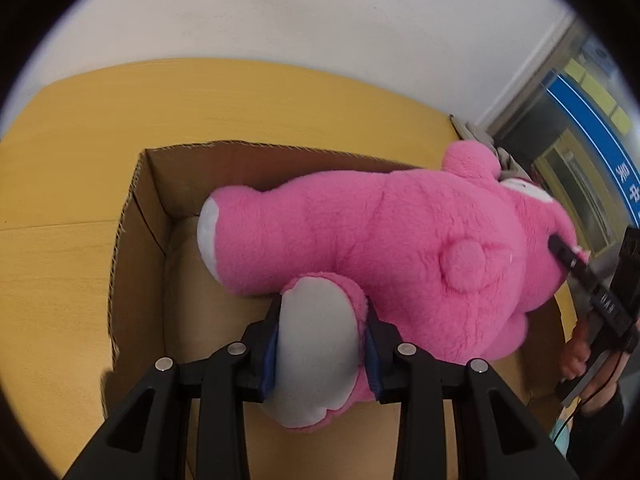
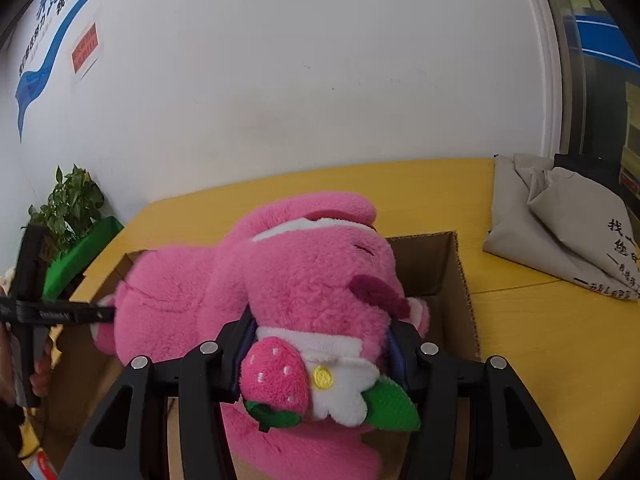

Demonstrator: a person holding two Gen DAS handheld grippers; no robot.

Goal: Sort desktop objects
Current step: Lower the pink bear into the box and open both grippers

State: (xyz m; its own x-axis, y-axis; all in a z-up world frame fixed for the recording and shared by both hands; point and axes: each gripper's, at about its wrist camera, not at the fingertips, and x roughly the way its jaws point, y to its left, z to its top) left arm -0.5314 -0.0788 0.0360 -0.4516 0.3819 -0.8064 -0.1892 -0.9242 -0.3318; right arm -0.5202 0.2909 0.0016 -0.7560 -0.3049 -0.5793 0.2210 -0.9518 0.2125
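At the far left of the right wrist view a potted green plant [image 2: 68,204] stands by the white wall, beside a green box [image 2: 80,254]. On the yellow worktop [image 1: 80,128] sits an open cardboard box [image 1: 138,240], its flaps gone and its corrugated rim bare. Above it hangs a pink plush bear [image 1: 380,236], lying lengthwise over the opening — held at both ends. The left tongs [image 1: 320,344] are closed part-way on one white-soled foot [image 1: 316,352], blue pads pressing into the sides. The right tongs [image 2: 320,344] grip the bear's head at a wider spread, around the strawberry-and-flower trim [image 2: 304,380] by its ear. A hand [image 1: 580,352] shows at the edge of the left wrist view, on the right tool's handle. Farther right, a grey cloth bag [image 2: 560,224] with black lettering lies crumpled on the worktop, well apart from the box.
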